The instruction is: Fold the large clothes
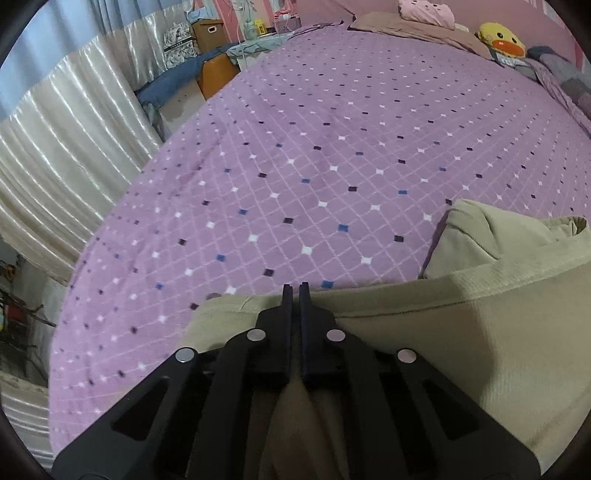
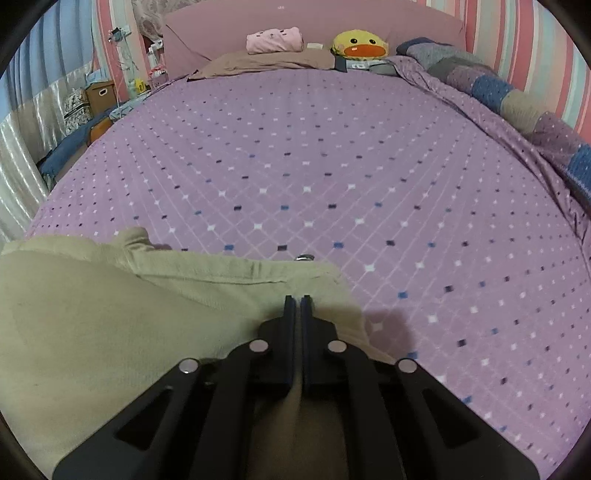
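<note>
A beige garment point(image 1: 461, 332) lies at the near edge of a bed covered by a purple diamond-patterned spread point(image 1: 314, 166). In the left wrist view my left gripper point(image 1: 295, 286) is shut at the garment's left end, and a fold of beige cloth shows pinched between its fingers. In the right wrist view the same garment point(image 2: 92, 314) spreads to the left, with a stitched band and a metal button point(image 2: 304, 257) at its far edge. My right gripper point(image 2: 298, 298) is shut on its right end, cloth bunched between the fingers.
At the head of the bed sit a yellow duck plush point(image 2: 360, 44), a folded pink cloth point(image 2: 275, 40) and a brown pillow point(image 2: 266, 59). A patchwork quilt point(image 2: 498, 92) runs along the right side. Curtains point(image 1: 55, 147) and boxes point(image 1: 208, 31) stand left of the bed.
</note>
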Demonstrator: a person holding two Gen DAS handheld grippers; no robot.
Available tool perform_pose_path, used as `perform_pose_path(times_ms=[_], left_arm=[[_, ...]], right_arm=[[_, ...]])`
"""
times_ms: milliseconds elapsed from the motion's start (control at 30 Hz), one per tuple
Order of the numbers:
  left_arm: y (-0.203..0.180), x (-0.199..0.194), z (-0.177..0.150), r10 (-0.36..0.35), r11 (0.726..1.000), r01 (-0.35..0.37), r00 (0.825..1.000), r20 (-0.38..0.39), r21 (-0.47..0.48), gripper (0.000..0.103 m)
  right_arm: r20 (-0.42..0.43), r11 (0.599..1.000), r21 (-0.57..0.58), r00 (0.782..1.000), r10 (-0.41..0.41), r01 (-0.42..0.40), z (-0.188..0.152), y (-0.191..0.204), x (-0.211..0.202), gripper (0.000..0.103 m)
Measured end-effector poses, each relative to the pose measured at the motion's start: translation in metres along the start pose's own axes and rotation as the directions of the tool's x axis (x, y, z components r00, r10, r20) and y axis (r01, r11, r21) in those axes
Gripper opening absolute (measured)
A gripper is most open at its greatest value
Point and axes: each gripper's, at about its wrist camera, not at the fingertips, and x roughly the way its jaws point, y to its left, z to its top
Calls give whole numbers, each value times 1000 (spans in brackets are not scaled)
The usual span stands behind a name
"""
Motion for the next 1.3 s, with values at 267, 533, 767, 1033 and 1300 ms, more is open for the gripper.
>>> perform_pose_path(times_ms=[267, 533, 767, 1033, 1300], left_arm=[[6, -10, -10, 1, 1000, -1, 1000, -21, 7, 5], [0, -93, -7, 9, 999, -6, 996, 84, -36, 100], [-36, -126, -11, -86, 991, 99, 988, 131, -92, 100], [-50, -70, -18, -82, 972, 100, 993, 90, -215, 100], [-70, -57, -30, -10, 983, 39, 987, 161, -179, 100]], right_arm=[[-82, 1000, 3, 997, 13, -13, -1, -4, -4, 20], [75, 961, 238, 989, 125, -140, 18, -1, -80, 97], [38, 973, 226, 997, -61, 51, 22, 69, -90, 99], [-3, 965, 191, 984, -180, 177, 5, 93, -55, 99], [59, 961, 171, 971, -231, 218, -8, 102, -35, 102]])
